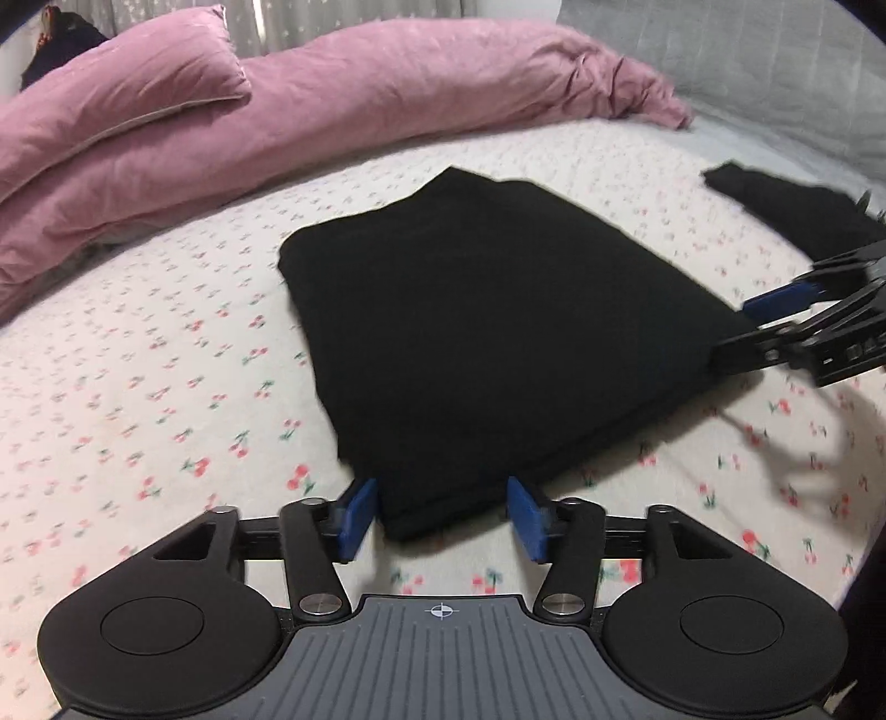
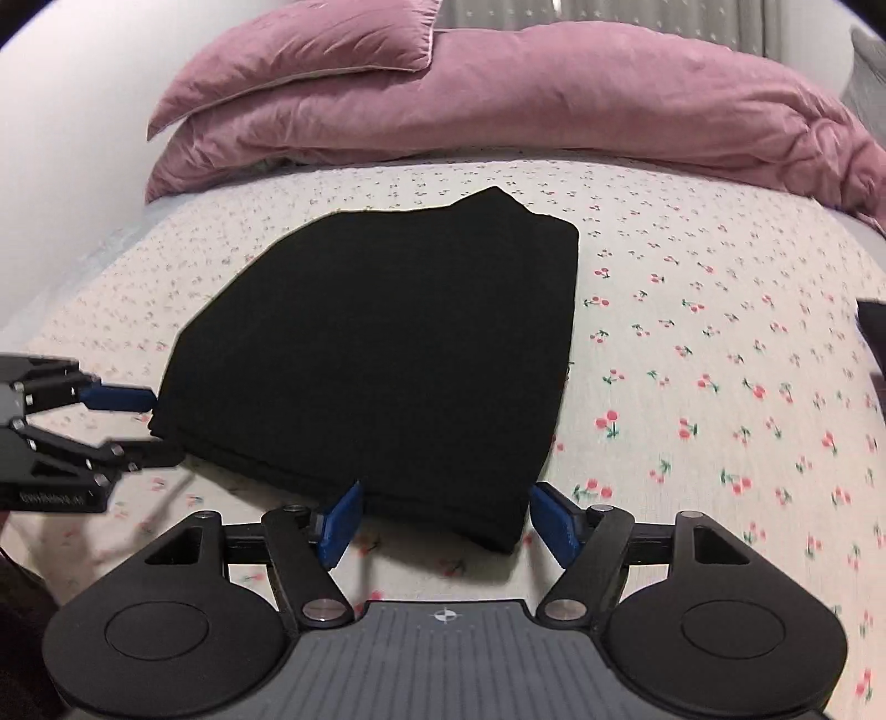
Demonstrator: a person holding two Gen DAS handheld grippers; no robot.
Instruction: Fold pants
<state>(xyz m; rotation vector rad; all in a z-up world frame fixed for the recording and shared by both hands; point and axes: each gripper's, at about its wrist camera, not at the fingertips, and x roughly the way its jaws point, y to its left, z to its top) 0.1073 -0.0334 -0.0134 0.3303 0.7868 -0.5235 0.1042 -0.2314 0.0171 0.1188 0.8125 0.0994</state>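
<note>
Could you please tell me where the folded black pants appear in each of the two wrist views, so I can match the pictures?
Left wrist view: the folded black pants lie centre frame, near corner between the open left claw.
Right wrist view: the pants lie centre-left, near corner between the open right claw.
Shared landmark: the pink pillow at the far end of the bed.

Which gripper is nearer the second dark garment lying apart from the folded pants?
Right. The right gripper is at the folded pants' corner facing that dark garment; the left gripper is at the opposite corner.
</note>
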